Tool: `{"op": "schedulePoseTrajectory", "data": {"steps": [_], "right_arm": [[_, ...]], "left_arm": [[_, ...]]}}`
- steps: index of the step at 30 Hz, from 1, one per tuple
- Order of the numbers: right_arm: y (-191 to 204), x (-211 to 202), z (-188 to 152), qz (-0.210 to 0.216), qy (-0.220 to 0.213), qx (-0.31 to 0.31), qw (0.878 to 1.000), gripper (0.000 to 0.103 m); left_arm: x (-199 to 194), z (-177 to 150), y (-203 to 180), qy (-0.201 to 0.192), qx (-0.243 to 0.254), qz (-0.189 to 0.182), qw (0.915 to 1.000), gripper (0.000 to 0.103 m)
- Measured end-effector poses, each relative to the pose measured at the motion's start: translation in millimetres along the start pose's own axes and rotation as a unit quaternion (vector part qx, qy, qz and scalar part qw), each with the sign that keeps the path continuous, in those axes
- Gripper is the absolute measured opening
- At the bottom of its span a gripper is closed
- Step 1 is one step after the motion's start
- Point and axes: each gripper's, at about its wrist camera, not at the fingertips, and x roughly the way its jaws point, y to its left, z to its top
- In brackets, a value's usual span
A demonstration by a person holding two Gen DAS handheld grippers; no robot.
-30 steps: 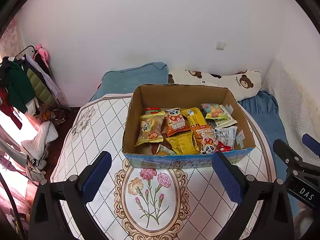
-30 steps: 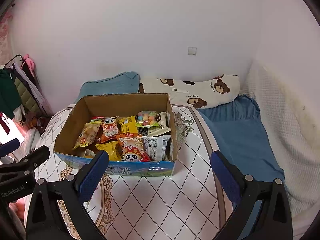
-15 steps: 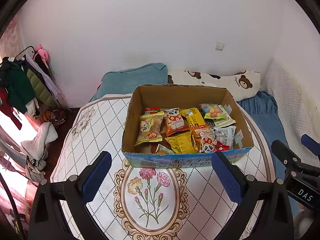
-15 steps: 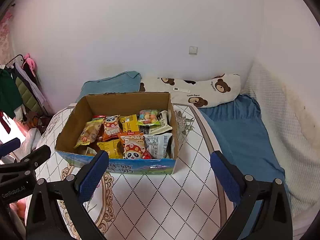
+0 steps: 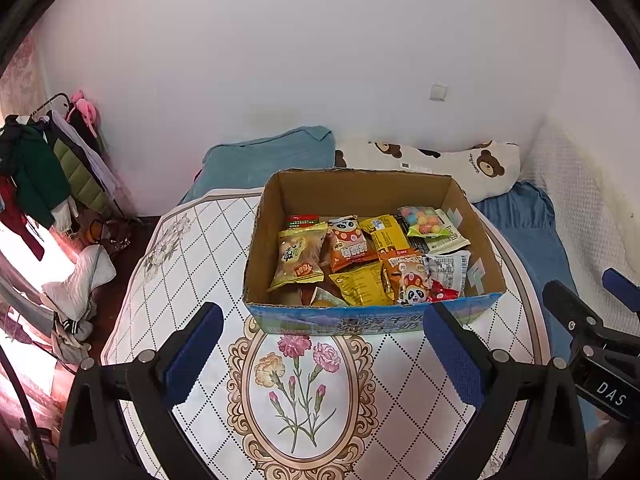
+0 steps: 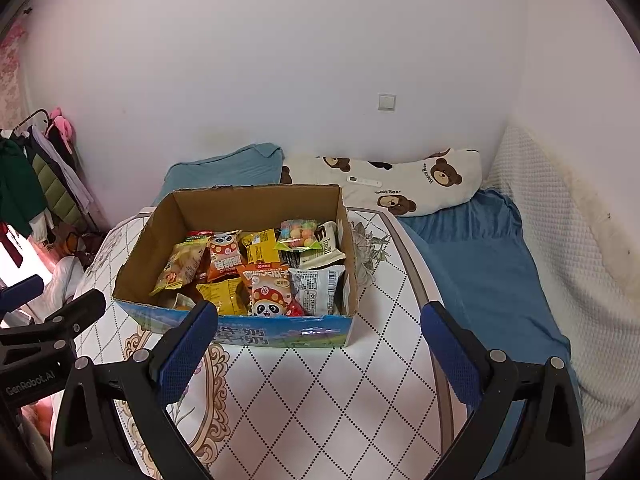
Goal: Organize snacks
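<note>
Plainly, both sets of jaws stand wide apart with nothing between them. The left gripper (image 5: 322, 350) hangs above the flowered medallion on the round table (image 5: 188, 248), its two blue-padded fingers (image 5: 194, 354) splayed and pointing forward at the near wall of the cardboard box (image 5: 372, 322), short of it and not touching. The right gripper (image 6: 320, 350) is held level with it, just to its right, fingers likewise spread over the diamond-patterned cloth; its left pad (image 6: 186, 346) overlaps the box's near left corner in that view, while the right pad sits out near the table's edge. Each gripper shows at the side of the other's view: the right one's black frame at the far right edge of the left camera, the left one's at the far left edge of the right camera.

The box (image 6: 280, 332) sits on the table toward its far side, open at the top, and the snacks (image 5: 372, 258) lie inside it in a loose heap: a tan packet (image 5: 298, 258) at the left, an orange panda packet (image 5: 350, 242) beside it, yellow packets in the middle, a bag of coloured candy balls (image 5: 422, 220) at the far right, and a panda-with-mushroom-cap packet (image 6: 270, 294) against the near wall.

Beyond the table lie a blue folded blanket (image 5: 272, 156) and a bear-print pillow (image 6: 400, 184) against the white wall; a clothes rack (image 5: 44, 160) stands at the left.
</note>
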Motion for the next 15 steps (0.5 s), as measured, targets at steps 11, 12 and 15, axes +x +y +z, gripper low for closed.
{"op": "schedulePoseTrajectory", "data": {"steps": [11, 12, 15], "right_arm": [[-1.7, -5.0, 0.3, 0.000, -0.006, 0.002, 1.000, 0.103], [-1.9, -5.2, 0.3, 0.000, -0.006, 0.002, 1.000, 0.103], [-2.4, -6.9, 1.0, 0.000, -0.008, 0.003, 1.000, 0.103]], "left_arm": [[-0.9, -0.3, -1.0, 0.001, 0.001, -0.001, 1.0000, 0.102], [-0.7, -0.3, -1.0, 0.001, 0.001, -0.002, 1.0000, 0.102], [-1.7, -0.1, -0.8, -0.001, 0.002, -0.002, 1.0000, 0.103]]}}
